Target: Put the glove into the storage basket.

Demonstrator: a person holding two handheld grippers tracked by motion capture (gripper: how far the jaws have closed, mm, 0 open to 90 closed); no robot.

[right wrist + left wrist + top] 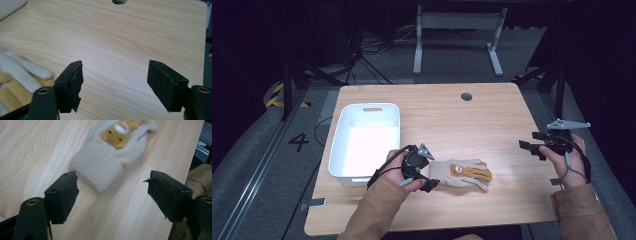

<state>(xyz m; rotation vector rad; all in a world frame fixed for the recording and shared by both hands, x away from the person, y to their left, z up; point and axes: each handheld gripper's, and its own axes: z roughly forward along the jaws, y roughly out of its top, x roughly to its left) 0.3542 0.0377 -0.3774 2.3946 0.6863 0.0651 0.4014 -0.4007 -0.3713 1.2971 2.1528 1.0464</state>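
Left of glove [464, 174]: white bin [365, 140].

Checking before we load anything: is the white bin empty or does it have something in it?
Empty. In the high view the white bin shows a bare white floor; the glove lies outside it on the table.

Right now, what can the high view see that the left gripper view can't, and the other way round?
High view alone: the white bin, the hole in the table, and the right tool, open, held above the table's right side. Left gripper view alone: the bear face on the glove up close, and the cuff lying just ahead of the left tool's open jaws. Both share the glove and the wooden table.
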